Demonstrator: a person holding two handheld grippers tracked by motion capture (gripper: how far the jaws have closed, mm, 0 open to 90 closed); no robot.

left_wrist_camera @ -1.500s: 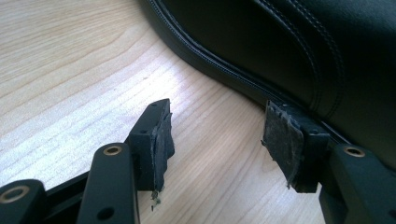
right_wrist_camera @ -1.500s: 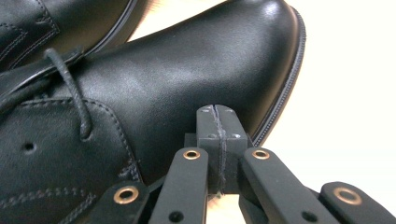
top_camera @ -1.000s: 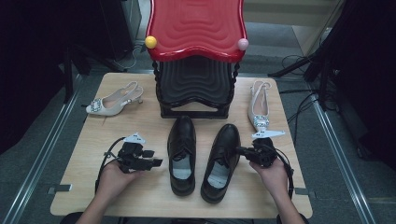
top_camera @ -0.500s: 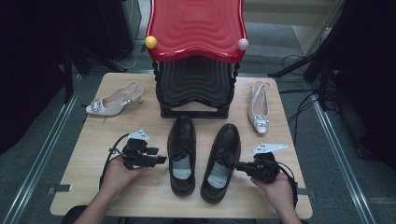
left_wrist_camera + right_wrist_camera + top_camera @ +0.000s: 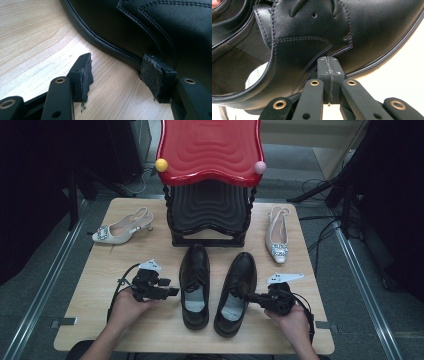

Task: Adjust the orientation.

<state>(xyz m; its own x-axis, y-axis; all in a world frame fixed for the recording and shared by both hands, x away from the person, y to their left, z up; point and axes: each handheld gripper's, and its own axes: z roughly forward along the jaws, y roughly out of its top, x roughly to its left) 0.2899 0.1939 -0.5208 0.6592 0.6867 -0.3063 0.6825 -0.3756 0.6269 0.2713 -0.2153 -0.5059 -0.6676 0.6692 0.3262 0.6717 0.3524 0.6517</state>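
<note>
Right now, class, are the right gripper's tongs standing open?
No: the right gripper's tongs are pressed together pad to pad, nothing between them, in front of the black leather lace-up shoe.

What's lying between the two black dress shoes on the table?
Nothing: in the high view bare wood separates the left black shoe from the right black shoe.

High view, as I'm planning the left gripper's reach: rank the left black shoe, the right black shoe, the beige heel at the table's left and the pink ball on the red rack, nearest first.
1. Left black shoe, right beside the left gripper.
2. Right black shoe, one shoe over.
3. Beige heel, back left.
4. Pink ball, rack's far right corner.
</note>
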